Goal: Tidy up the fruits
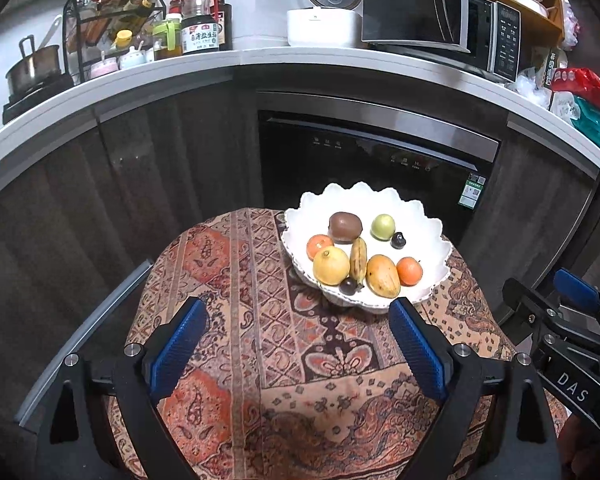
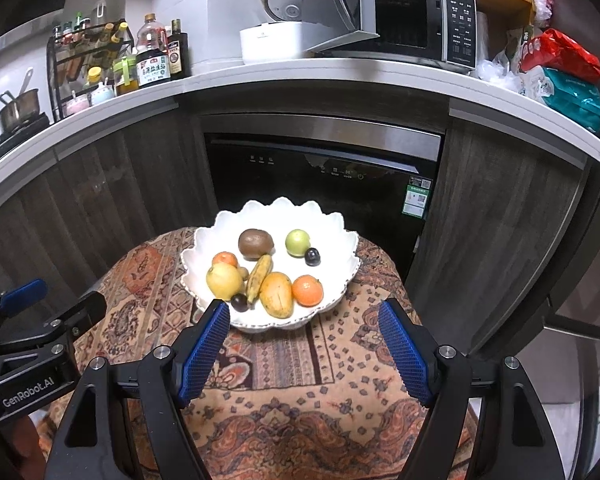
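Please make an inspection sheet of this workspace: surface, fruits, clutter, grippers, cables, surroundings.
Surface: small table under a patterned cloth.
Job's things: white scalloped plate holding kiwi, green fruit, two oranges, banana, mango, yellow fruit, two dark plums.
Clutter: nothing seen on the cloth beside the plate.
Grippers: left gripper open, empty; right gripper open, empty, both short of the plate.
Cables: nothing seen.
Surroundings: dishwasher, microwave with its door open, rice cooker, bottles, pot.
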